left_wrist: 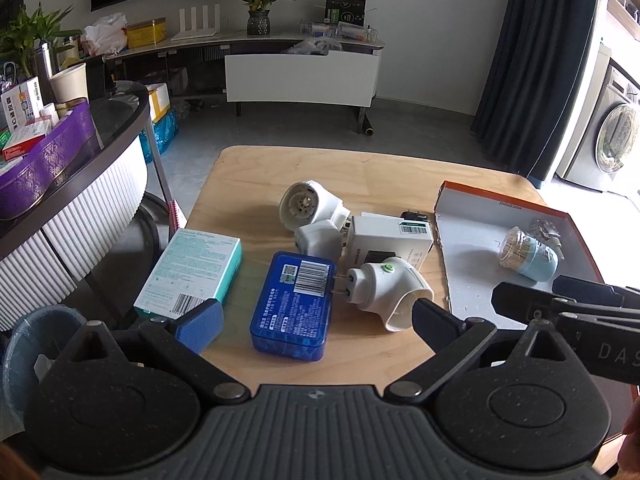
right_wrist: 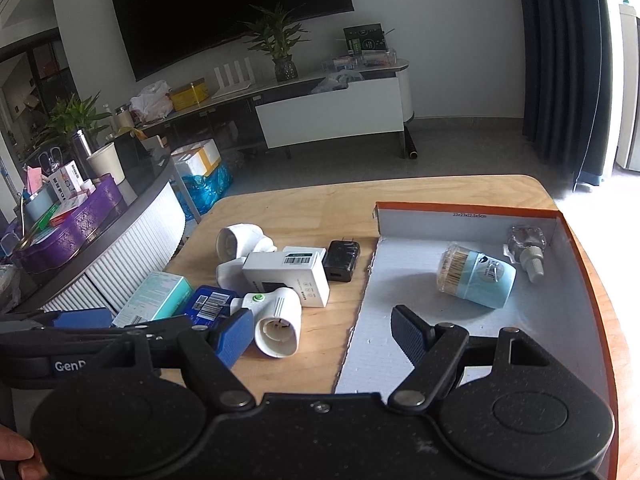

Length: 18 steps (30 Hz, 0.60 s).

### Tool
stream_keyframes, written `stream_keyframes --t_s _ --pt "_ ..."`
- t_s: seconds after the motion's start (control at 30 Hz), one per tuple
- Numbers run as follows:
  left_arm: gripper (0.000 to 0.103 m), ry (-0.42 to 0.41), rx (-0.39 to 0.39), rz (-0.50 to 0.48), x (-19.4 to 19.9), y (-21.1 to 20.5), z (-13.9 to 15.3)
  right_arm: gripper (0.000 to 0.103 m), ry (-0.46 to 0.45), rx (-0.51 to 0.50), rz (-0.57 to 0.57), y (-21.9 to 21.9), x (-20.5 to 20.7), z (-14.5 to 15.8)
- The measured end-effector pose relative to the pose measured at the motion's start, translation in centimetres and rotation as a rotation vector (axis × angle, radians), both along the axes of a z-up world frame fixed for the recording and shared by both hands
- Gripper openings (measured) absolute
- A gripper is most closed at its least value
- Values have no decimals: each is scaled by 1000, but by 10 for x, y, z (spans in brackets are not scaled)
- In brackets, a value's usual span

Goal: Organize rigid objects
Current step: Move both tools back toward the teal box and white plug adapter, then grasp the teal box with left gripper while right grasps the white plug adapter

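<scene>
Loose clutter mid-tabletop — blue case (left_wrist: pixel 291 305) touching white plug-in (left_wrist: pixel 387 291), left gripper (left_wrist: pixel 316 316) and right gripper (right_wrist: pixel 320 338) both spread, empty — risk: a finger nudging the neighbour off-grasp.

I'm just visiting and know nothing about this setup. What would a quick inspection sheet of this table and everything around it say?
Surface: light wooden table, rounded corners.
Job's things: shallow orange-rimmed cardboard tray holds a toothpick jar with a pale blue label, lying on its side, and a small clear bottle. On the bare wood: blue plastic case, teal carton, white box, black charger, three white plug-in devices, the nearest with a green button.
Clutter: nothing seen beyond these.
Grippers: left tool open over the blue case; right tool open by the tray's left edge; both hold nothing.
Cables: nothing seen.
Surroundings: wall television, potted plant, dark curtain, washing machine.
</scene>
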<state>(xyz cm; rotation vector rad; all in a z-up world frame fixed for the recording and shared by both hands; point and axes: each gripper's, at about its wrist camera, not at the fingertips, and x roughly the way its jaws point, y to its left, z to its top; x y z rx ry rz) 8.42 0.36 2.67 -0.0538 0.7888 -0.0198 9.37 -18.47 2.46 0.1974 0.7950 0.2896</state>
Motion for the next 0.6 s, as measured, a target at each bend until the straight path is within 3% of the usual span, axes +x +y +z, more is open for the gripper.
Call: stream_keyframes --t_s 0.3,0.47,0.6 --pt "103 -8 -35 41 -2 33 -13 90 12 -1 57 19 0 -7" --pt "103 4 10 136 17 70 -28 90 8 8 46 15 -3 -8" --pt "103 36 63 138 42 87 -41 90 15 11 34 12 -3 -12"
